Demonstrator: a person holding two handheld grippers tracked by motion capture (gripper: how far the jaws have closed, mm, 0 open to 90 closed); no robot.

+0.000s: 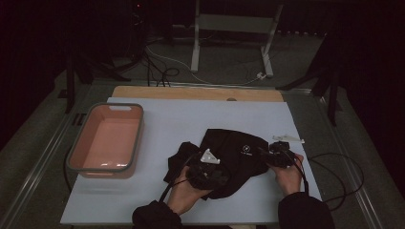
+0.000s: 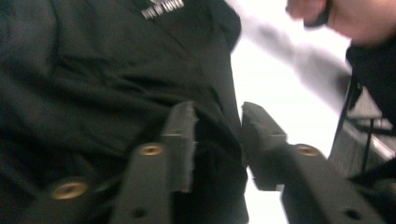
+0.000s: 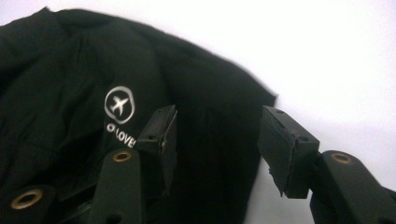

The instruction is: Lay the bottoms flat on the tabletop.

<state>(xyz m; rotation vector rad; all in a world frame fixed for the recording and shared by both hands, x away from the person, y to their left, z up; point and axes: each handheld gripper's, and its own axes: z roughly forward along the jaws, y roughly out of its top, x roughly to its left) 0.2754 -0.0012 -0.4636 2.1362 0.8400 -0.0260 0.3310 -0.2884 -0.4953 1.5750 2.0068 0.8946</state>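
A black garment [image 1: 234,150] with a small white aeroplane logo [image 3: 119,104] lies crumpled on the pale table cover [image 1: 181,119], right of centre. My left gripper [image 1: 216,166] rests over the garment's near left part. Its jaws stand apart [image 2: 218,116], with a fold of the black cloth [image 2: 93,70] under and between them, and the pads do not press it. My right gripper [image 1: 266,153] is at the garment's right edge. It is open [image 3: 217,122], one jaw above the cloth [image 3: 70,70] and the other above the bare cover.
A pink tub [image 1: 138,129] with a grey rim stands at the left of the table. A small white object [image 1: 288,139] lies beyond the right hand. A wooden board [image 1: 196,93] runs along the far edge. Cables [image 1: 341,176] trail off the table's right side.
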